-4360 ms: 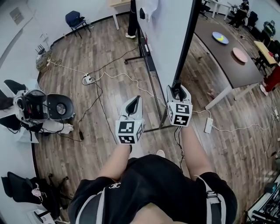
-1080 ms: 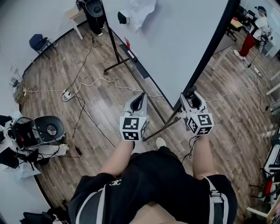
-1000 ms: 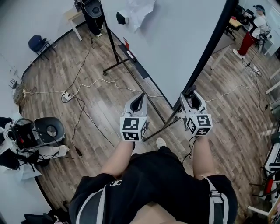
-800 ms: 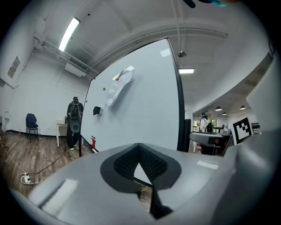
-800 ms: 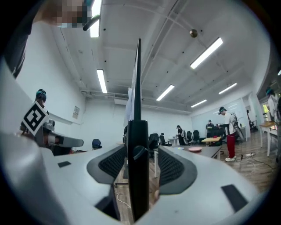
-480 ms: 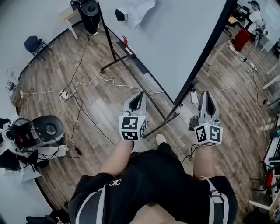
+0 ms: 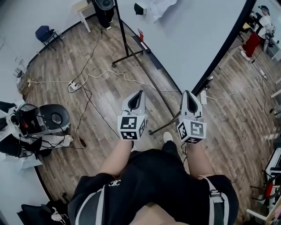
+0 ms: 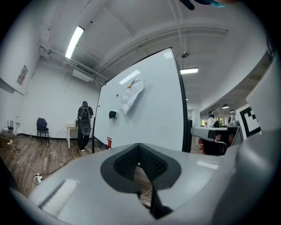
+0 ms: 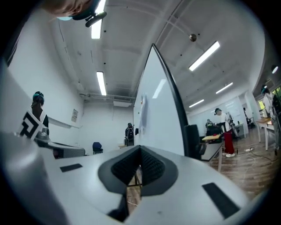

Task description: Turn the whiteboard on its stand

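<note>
The big whiteboard on its wheeled stand fills the head view's upper right; its black side frame runs down to a foot bar. A white cloth and a black eraser hang on its face. My right gripper sits just short of the frame's lower end and is not touching it. Its jaws are closing with nothing between them, and the pads meet in the right gripper view. My left gripper hovers beside it over the floor, shut and empty.
A white cable and power strip lie on the wood floor at left. A black chair with equipment stands at far left, a blue chair at the back. One person stands behind the board, another at right.
A second ago my right gripper stood open around the board's black frame. It let go, swung out right, came back near the frame's foot and shut. The left gripper barely moved.
</note>
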A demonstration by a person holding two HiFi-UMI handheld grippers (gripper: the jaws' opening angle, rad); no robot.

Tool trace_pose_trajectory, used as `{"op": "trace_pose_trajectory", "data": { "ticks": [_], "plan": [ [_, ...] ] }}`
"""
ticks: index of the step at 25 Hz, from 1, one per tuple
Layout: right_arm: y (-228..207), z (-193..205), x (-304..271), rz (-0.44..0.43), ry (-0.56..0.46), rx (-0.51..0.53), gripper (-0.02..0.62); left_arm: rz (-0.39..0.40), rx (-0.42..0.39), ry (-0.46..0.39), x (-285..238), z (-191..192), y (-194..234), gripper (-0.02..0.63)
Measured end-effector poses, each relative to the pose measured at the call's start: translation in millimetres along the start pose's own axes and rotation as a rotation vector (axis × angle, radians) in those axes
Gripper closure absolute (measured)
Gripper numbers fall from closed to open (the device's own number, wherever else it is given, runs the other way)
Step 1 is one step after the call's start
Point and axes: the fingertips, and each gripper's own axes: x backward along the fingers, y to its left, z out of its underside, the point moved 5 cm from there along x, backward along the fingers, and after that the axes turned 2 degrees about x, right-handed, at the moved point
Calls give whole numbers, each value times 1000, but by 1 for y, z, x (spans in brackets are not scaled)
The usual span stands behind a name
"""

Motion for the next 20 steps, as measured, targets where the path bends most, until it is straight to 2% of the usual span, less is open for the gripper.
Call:
{"op": "trace_pose_trajectory", "data": {
  "ticks": [7,20],
  "plan": [
    [47,23,-12,-69,80,9,591,-62,10,-10,30,2,27,603],
    [70,22,-13,-112,80,14,591,-78,7,-23,49,-1,37,603]
  ]
}}
